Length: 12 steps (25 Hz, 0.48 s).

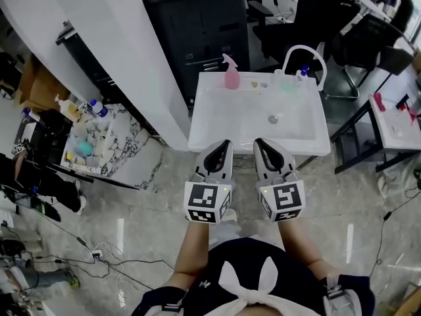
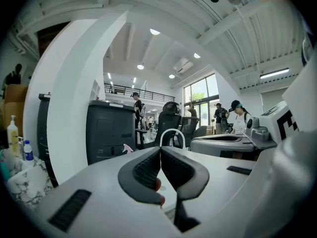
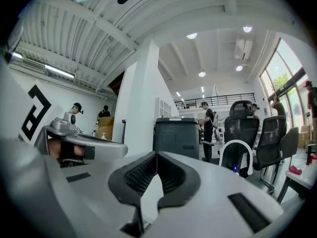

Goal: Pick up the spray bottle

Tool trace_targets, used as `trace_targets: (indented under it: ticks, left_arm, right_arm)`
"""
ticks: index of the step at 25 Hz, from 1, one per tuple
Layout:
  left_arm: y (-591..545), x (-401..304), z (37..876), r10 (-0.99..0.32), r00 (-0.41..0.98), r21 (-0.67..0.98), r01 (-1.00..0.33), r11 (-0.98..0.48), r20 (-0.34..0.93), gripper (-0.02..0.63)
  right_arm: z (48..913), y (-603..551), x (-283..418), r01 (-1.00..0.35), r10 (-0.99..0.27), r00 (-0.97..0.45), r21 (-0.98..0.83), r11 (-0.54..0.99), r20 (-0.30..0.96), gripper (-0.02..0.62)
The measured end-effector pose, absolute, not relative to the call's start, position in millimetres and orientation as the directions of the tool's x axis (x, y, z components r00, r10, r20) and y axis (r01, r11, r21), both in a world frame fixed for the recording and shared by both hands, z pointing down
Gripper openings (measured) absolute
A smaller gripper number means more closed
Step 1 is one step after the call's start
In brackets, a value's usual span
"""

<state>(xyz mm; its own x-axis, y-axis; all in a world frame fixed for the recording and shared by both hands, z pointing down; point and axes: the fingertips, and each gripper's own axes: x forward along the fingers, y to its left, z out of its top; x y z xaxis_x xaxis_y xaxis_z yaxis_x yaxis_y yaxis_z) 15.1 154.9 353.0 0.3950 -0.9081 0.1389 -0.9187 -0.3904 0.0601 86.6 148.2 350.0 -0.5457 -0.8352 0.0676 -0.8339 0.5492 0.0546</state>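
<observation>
The pink spray bottle (image 1: 231, 73) stands upright at the far edge of the white basin table (image 1: 217, 135). In the left gripper view only the pink spray bottle's (image 2: 128, 149) top shows, above the left jaw. My left gripper (image 1: 220, 151) (image 2: 160, 150) hovers over the table's near edge, shut and empty, well short of the bottle. Beside it, my right gripper (image 1: 268, 151) (image 3: 157, 155) is also shut, holding nothing. In the right gripper view the bottle is hidden.
A white arched tap (image 1: 304, 50) (image 2: 171, 133) (image 3: 237, 148) and a small blue-capped bottle (image 1: 302, 73) stand at the table's far right. Behind are a dark grey cabinet (image 1: 197, 25) and black chairs (image 1: 316, 18). A white pillar (image 1: 112, 45) and cluttered marble shelf (image 1: 99, 137) lie left.
</observation>
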Motion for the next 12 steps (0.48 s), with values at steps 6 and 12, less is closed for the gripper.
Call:
trace_targets:
  ticks: [6,12]
  left_arm:
    - [122,-8,359,-0.889,0.434,0.073,-0.901,-0.427,0.149,0.026]
    - [100,-22,361,-0.873,0.466,0.090,-0.885,-0.458,0.146,0.026]
  right_arm:
    - [355,117,62,-0.851,-0.851,-0.520,0.040,0.524,0.080,0.028]
    - [361,98,51,-0.869,-0.866,-0.490,0.016,0.494,0.098,0.029]
